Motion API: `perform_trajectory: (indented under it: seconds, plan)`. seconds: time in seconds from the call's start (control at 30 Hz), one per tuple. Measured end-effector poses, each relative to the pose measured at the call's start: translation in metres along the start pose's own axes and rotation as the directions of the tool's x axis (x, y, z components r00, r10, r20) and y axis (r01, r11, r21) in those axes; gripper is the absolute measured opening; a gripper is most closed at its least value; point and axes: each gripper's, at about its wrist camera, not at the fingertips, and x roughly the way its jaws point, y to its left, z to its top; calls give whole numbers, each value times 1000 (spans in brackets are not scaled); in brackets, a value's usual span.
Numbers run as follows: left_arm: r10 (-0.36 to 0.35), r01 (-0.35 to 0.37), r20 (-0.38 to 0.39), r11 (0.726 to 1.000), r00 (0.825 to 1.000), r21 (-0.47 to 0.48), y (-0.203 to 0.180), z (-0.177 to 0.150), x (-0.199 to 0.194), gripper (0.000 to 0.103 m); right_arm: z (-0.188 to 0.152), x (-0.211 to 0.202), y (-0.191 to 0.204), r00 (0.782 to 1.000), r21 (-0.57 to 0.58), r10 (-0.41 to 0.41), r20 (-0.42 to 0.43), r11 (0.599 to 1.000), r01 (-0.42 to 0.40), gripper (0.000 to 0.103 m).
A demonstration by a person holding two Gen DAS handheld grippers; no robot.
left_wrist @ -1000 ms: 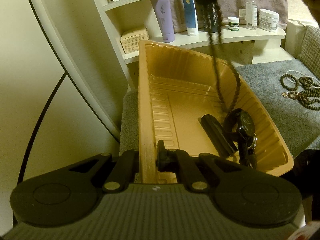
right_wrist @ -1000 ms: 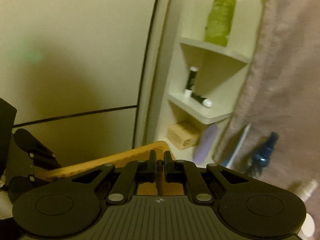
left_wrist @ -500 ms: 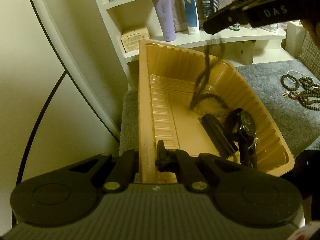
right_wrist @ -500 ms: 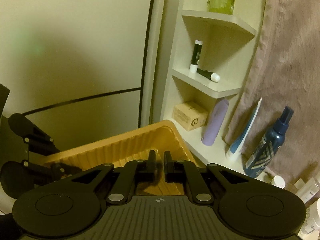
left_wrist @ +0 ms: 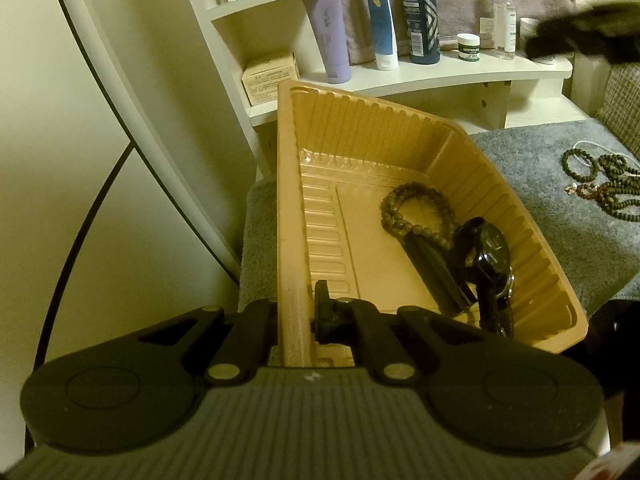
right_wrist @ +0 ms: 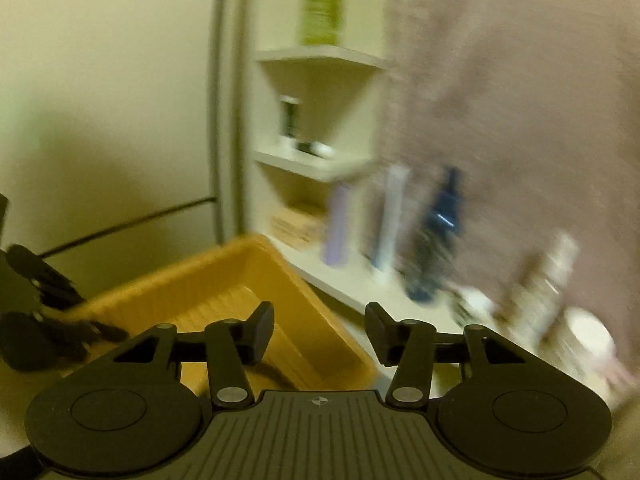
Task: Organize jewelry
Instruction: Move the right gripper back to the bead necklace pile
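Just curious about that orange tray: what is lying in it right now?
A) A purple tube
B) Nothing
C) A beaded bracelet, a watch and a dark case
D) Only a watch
C: the tray holds a beaded bracelet, a black watch and a dark case.

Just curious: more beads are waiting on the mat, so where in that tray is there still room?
In the orange tray, the ribbed floor by the far wall and the left wall is bare. The near right corner is crowded: bead bracelet, watch.
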Motion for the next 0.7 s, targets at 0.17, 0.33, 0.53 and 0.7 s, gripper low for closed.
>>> perform_trajectory:
  seconds: [0.17,0.33,0.53,0.7]
  plan:
    - [2,-2,2,1000,1000,-4,0,0,0,3,-61,-24,-22,987,151,-143,-69,977,152,52]
    - [2,-2,0,1000,1000,-3,0,0,0,3,-113,-46,-41,953,274,-254,-162,917,291,52]
    - [7,-7,-1,1000,1000,-1,0,0,0,3,-146,-68,-62,899,336,-376,-224,836,433,52]
    - [9,-9,-2,1000,1000,-1,-1,0,1,2,-159,-79,-74,882,348,-399,-249,813,466,52]
